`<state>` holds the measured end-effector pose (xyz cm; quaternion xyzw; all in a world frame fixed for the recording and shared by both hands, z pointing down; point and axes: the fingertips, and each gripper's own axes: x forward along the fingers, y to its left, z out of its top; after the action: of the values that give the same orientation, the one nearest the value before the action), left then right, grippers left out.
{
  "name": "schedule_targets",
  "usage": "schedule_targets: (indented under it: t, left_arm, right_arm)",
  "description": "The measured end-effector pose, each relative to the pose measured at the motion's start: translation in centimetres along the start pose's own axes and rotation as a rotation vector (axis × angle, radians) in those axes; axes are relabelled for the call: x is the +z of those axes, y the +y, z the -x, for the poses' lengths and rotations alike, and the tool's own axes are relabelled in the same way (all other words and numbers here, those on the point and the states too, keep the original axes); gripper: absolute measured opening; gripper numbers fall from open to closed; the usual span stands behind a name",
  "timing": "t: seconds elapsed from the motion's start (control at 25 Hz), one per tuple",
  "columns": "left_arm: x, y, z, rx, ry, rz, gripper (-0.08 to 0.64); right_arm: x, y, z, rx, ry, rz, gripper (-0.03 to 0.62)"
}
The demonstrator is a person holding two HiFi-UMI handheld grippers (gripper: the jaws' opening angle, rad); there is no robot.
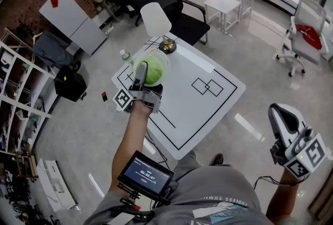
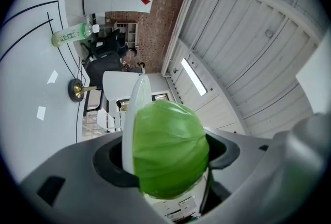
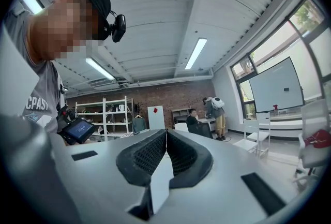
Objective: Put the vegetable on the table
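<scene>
Clamping the round green vegetable (image 2: 170, 148), the left gripper (image 1: 148, 75) should touch the white counter (image 1: 208, 109) gently before releasing; the right gripper (image 3: 165, 158) idles closed.

**White table (image 1: 193, 110) with a bottle and a bell**

The square tabletop was white, with a black outline running just inside its edges. A pair of overlapping black rectangles (image 1: 207, 86) was drawn toward its right corner. A plastic bottle (image 1: 125, 56) with a green label lay on its side at the far left edge. A small brass bell (image 1: 167, 45) stood near the far corner, apart from the bottle.
</scene>
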<state>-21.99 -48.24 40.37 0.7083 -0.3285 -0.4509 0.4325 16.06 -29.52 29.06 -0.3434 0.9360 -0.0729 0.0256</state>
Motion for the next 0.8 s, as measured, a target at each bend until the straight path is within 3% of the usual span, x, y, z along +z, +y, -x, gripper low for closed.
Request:
schedule_targets:
  t: [0.36, 0.8]
  left_arm:
    - [3.4, 7.4, -0.6, 0.118, -0.022, 0.031, 0.351]
    - [10.1, 14.6, 2.8, 0.245, -0.16, 0.054, 0.351]
  right_arm:
    - [-1.4, -0.6, -2.4, -0.057, 0.034, -0.041, 0.008]
    - [-3.8, -0.3, -7.0, -0.045, 0.083, -0.096, 0.008]
